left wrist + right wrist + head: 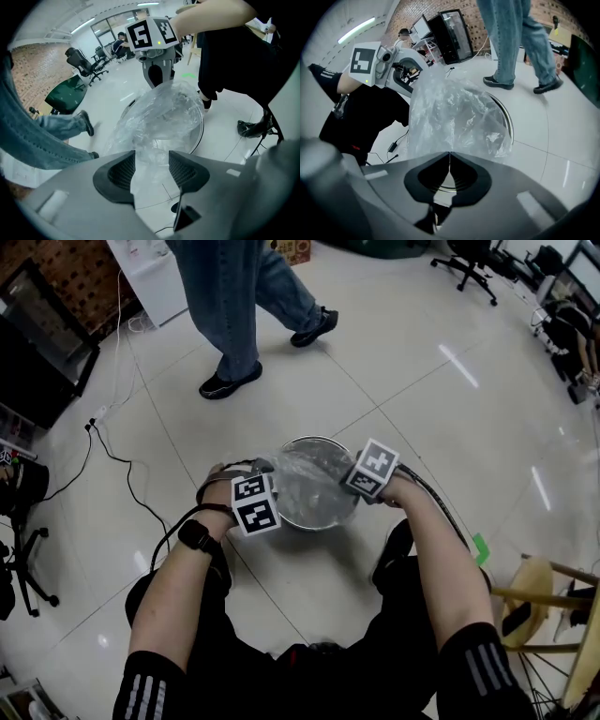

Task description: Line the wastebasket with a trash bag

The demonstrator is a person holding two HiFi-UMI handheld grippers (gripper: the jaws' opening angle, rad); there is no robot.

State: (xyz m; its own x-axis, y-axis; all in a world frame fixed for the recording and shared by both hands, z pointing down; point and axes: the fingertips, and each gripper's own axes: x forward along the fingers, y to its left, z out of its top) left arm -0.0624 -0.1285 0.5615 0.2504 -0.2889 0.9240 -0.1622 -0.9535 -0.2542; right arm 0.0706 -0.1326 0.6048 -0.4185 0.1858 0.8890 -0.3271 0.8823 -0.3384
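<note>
Clear trash bag (305, 486) pinched in my closed right gripper (449, 153); left gripper (152, 155) gapes around film. Best: close left, spread mouth over wastebasket (317, 440) rim.

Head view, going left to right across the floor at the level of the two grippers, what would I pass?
Black cable → left gripper → clear trash bag → right gripper → green floor mark → wooden stool
</note>
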